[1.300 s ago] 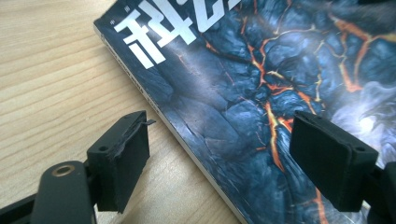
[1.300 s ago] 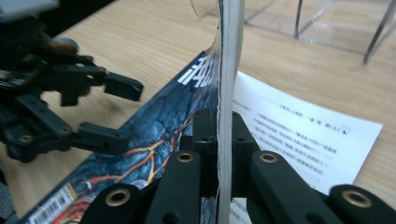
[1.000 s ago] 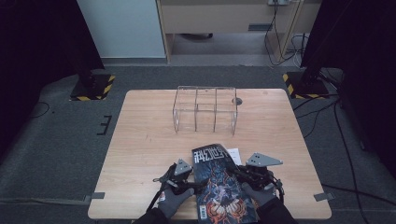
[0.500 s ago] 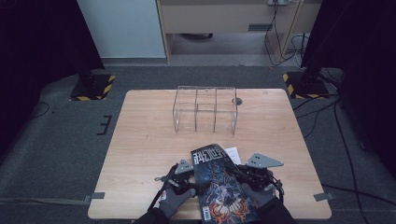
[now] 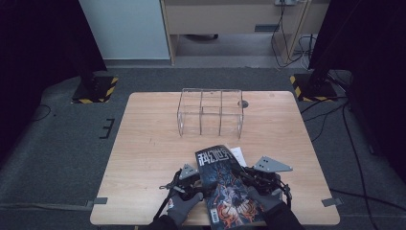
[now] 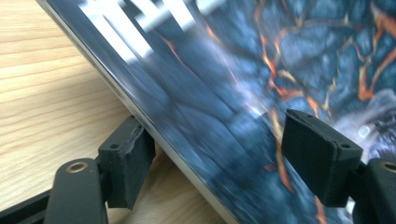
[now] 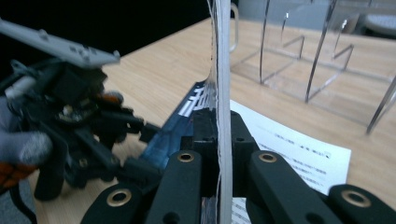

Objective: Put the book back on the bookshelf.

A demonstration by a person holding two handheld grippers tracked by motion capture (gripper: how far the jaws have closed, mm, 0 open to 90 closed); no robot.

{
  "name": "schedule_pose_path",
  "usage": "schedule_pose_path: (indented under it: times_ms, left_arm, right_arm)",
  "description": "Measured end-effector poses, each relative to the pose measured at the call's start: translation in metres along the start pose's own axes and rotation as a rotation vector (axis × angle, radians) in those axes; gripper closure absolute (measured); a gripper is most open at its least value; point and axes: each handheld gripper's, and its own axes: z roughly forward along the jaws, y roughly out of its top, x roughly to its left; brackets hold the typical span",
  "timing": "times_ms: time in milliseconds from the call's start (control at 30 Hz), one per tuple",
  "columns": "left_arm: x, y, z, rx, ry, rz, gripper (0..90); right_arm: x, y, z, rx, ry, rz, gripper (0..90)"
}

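Grey gloves are covering both hands; each black claw is showing brass-ringed screw holes, topped by a grey three-cornered plate.

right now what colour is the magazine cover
Dark blue-black with orange cracks and white lettering; the magazine shows best in the high view.

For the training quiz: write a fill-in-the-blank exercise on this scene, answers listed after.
1. The right gripper is shut on the edge of a ____.
2. The magazine has a dark cover with ____ title lettering.
3. The clear rack stands on a ____ table.
4. The left gripper has its jaws ____ around the magazine's edge.
Missing words: magazine; white; wooden; open
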Motion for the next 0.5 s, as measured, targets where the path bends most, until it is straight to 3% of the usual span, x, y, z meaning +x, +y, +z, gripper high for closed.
schedule_pose_path:
  times_ms: [133, 233, 500]
  left_arm:
    - [-0.002, 0.000, 0.004, 0.001, -0.065, 0.004, 22.6]
    - [-0.003, 0.000, 0.006, 0.004, -0.078, 0.007, 23.8]
    - [-0.001, 0.006, -0.005, -0.019, -0.061, -0.008, 48.1]
  right_arm:
    - [0.002, 0.003, -0.002, -0.040, -0.005, -0.018, 85.9]
    - [-0.001, 0.004, -0.003, -0.051, -0.005, -0.010, 85.9]
    - [-0.005, 0.001, 0.001, -0.024, -0.056, -0.021, 85.7]
